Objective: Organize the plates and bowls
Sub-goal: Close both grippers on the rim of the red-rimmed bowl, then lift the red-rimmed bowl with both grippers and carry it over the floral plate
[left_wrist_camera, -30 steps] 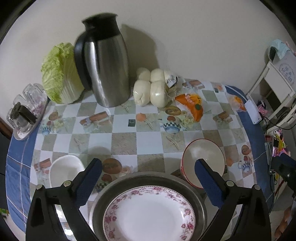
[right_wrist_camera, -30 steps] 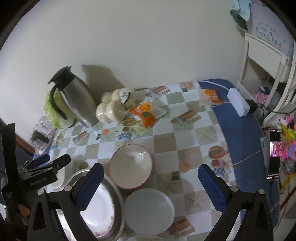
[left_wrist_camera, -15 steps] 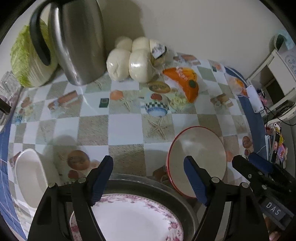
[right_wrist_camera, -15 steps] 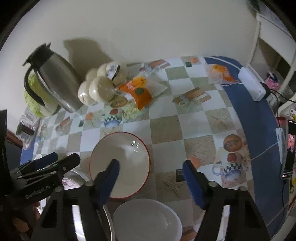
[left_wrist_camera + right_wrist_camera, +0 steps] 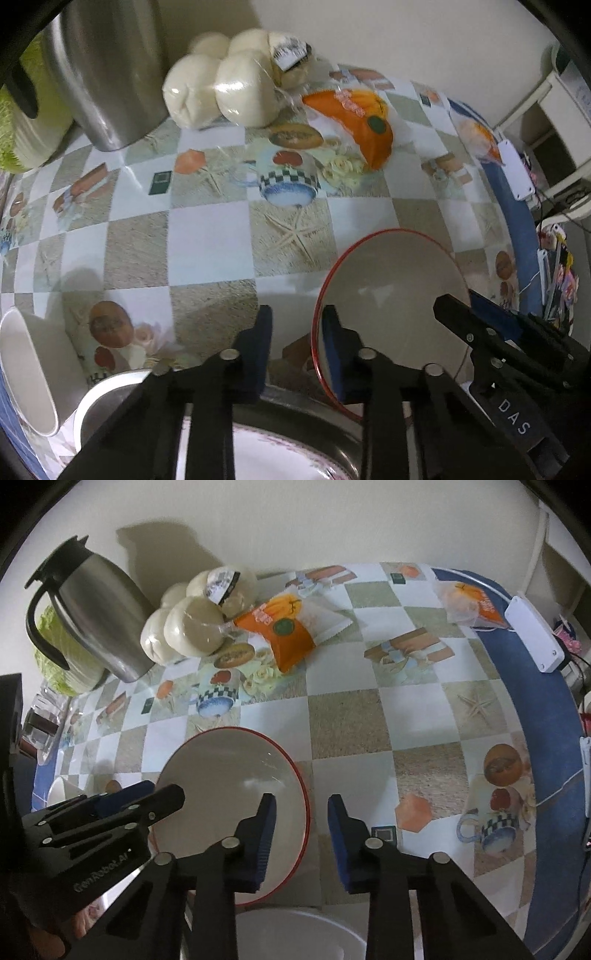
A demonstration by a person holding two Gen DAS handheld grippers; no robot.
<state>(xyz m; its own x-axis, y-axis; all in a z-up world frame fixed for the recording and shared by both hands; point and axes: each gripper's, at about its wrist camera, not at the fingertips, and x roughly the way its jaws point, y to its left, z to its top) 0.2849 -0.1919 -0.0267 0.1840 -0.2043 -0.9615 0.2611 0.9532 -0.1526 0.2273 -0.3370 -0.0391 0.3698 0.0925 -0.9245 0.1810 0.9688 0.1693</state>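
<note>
A red-rimmed white bowl (image 5: 395, 284) sits on the checked tablecloth; it also shows in the right wrist view (image 5: 229, 786). My left gripper (image 5: 295, 339) straddles its left rim, jaws partly closed with a gap, one finger inside the bowl and one outside. My right gripper (image 5: 301, 823) straddles its right rim the same way. A flowered plate (image 5: 288, 458) lies in a metal basin (image 5: 110, 398) below. A small white bowl (image 5: 26, 369) sits at the left. Another white bowl (image 5: 295, 934) lies under my right gripper.
A steel jug (image 5: 92, 616), a cabbage (image 5: 59, 668), bagged buns (image 5: 192, 627) and an orange snack packet (image 5: 288, 631) stand at the back. A second packet (image 5: 469, 602) and a white power strip (image 5: 535, 638) lie at the right edge.
Both grippers have moved down onto the red-rimmed bowl and narrowed their jaws around its opposite rims. The bowl has not visibly moved.
</note>
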